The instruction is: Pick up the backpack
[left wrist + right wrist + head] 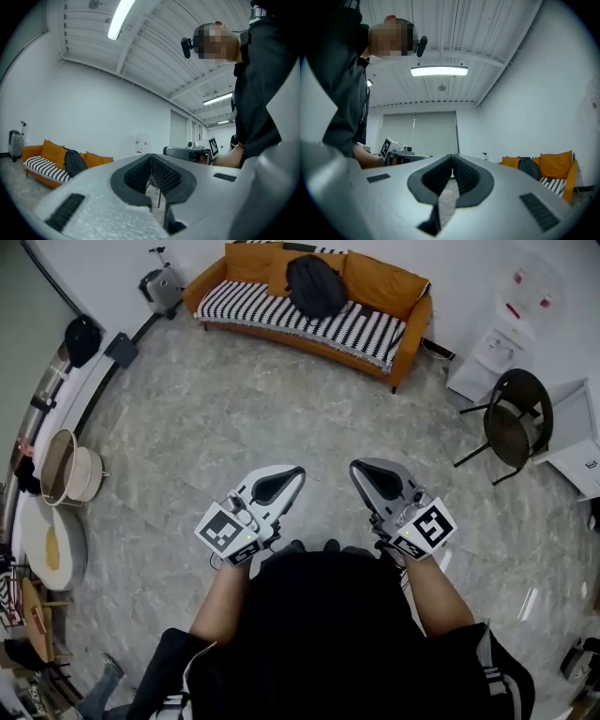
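Head view confirms I have not started: the black backpack [315,285] sits on the orange sofa [398,287] across the floor [281,409], well apart from my left claw [292,474] and right claw [360,471], both clenched on nothing, approach and grasp outstanding.

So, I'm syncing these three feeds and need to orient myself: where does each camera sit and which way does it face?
Head view: on the person's head, steeply down at floor, sofa and backpack; shows forearms, left gripper, right gripper.
Left gripper view: on that gripper, along its shut fingers, sofa at left; person's torso at right.
Right gripper view: likewise, sofa at right; torso at left.
Shared: all three show the backpack on the sofa.
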`<state>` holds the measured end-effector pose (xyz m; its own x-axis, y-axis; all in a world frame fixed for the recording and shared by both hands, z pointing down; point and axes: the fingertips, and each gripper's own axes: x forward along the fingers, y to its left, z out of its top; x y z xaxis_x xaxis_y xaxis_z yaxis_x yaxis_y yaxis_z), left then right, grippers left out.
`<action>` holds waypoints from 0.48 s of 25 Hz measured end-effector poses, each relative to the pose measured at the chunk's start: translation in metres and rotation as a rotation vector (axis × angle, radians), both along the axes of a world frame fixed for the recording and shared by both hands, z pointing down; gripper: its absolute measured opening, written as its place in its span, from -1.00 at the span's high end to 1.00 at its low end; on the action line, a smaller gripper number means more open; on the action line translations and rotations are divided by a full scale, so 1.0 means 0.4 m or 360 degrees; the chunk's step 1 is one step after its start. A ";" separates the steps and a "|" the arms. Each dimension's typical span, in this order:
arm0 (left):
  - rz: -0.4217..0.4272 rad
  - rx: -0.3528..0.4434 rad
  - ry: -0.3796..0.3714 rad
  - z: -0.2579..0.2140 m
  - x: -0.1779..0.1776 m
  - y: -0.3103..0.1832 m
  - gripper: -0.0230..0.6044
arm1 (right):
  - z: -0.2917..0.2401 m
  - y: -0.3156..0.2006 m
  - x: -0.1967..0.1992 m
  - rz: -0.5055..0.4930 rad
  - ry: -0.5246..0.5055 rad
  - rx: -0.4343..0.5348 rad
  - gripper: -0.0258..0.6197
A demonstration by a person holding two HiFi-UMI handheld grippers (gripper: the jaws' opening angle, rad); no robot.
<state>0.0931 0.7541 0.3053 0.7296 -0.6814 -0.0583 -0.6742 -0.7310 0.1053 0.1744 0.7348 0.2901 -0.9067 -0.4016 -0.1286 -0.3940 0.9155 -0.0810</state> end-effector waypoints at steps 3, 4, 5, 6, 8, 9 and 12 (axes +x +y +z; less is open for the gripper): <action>0.0009 -0.0037 0.0018 -0.009 0.025 -0.006 0.86 | 0.005 -0.003 0.011 -0.0037 -0.0009 -0.0013 0.84; 0.0010 -0.0044 0.0017 -0.009 0.032 -0.008 0.86 | 0.009 -0.004 0.016 -0.0044 -0.0007 -0.0016 0.84; 0.0010 -0.0045 0.0014 -0.009 0.038 -0.011 0.86 | 0.011 -0.007 0.021 -0.0049 -0.0006 -0.0019 0.84; 0.0010 -0.0045 0.0013 -0.010 0.042 -0.014 0.86 | 0.012 -0.011 0.024 -0.0052 -0.0007 -0.0024 0.84; 0.0009 -0.0048 0.0009 -0.012 0.048 -0.021 0.86 | 0.011 -0.019 0.032 -0.0058 -0.0013 -0.0035 0.84; 0.0008 -0.0046 0.0001 -0.010 0.052 -0.024 0.86 | 0.012 -0.022 0.038 -0.0063 -0.0016 -0.0040 0.84; 0.0000 -0.0044 -0.0015 0.004 0.077 -0.031 0.86 | 0.026 -0.030 0.063 -0.0080 -0.0017 -0.0051 0.84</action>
